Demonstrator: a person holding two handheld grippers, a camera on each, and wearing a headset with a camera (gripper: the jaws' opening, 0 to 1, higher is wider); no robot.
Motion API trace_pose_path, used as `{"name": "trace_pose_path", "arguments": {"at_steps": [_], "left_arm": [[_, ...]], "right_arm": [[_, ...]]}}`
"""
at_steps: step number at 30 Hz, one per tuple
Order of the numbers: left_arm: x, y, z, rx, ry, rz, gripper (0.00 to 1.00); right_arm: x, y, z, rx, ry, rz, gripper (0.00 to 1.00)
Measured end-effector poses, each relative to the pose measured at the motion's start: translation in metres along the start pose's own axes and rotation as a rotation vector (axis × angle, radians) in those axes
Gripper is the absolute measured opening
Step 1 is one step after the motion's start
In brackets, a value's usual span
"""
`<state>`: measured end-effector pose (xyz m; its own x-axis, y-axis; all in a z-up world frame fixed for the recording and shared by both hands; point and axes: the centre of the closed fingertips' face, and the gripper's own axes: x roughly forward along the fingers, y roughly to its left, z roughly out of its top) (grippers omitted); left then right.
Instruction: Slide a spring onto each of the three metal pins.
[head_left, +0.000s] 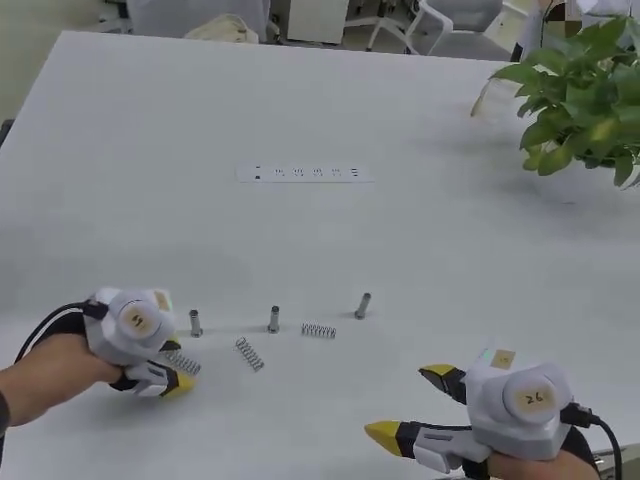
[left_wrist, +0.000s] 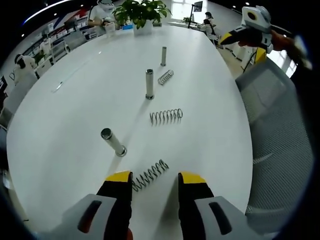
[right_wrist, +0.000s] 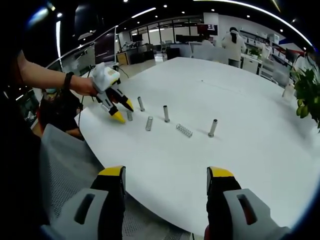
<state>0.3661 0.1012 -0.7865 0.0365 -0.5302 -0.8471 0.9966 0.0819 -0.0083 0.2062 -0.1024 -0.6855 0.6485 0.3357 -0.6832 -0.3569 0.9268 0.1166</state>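
Between left fingers (left_wrist: 119, 181), one spring (left_wrist: 150, 175)

left gripper (left_wrist: 155, 178), right gripper (right_wrist: 166, 172); jaws apart

Yellow-tipped white tongs (left_wrist: 155, 177), 3 silver pins (head_left: 274, 319), white table (head_left: 300, 120)

The desk (head_left: 420, 250) is smooth matt white with a faint sheen. The pin (left_wrist: 113, 142) nearest the left gripper (left_wrist: 155, 177) is smooth grey metal with a bright polished top. The spring (left_wrist: 149, 175) lying between its jaws is thin bare metal wire. That gripper and the right gripper (right_wrist: 166, 172) have semi-gloss white plastic shells with black jaws tipped in yellow. The chair (left_wrist: 280, 150) is grey woven mesh
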Motion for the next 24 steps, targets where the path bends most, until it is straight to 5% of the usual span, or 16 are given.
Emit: {"name": "trace_pose_path", "arguments": {"at_steps": [7, 15, 24], "left_arm": [[-0.003, -0.007, -0.020, 0.069, 0.080, -0.010, 0.19], [-0.006, -0.011, -0.022, 0.035, 0.071, -0.002, 0.03], [-0.005, -0.025, -0.020, -0.004, 0.068, -0.014, 0.02]], "right_arm": [[-0.001, -0.001, -0.001, 0.003, -0.001, -0.003, 0.64], [0.002, 0.000, 0.000, -0.002, -0.002, 0.002, 0.64], [0.004, 0.003, 0.005, -0.006, -0.012, 0.013, 0.64]]}}
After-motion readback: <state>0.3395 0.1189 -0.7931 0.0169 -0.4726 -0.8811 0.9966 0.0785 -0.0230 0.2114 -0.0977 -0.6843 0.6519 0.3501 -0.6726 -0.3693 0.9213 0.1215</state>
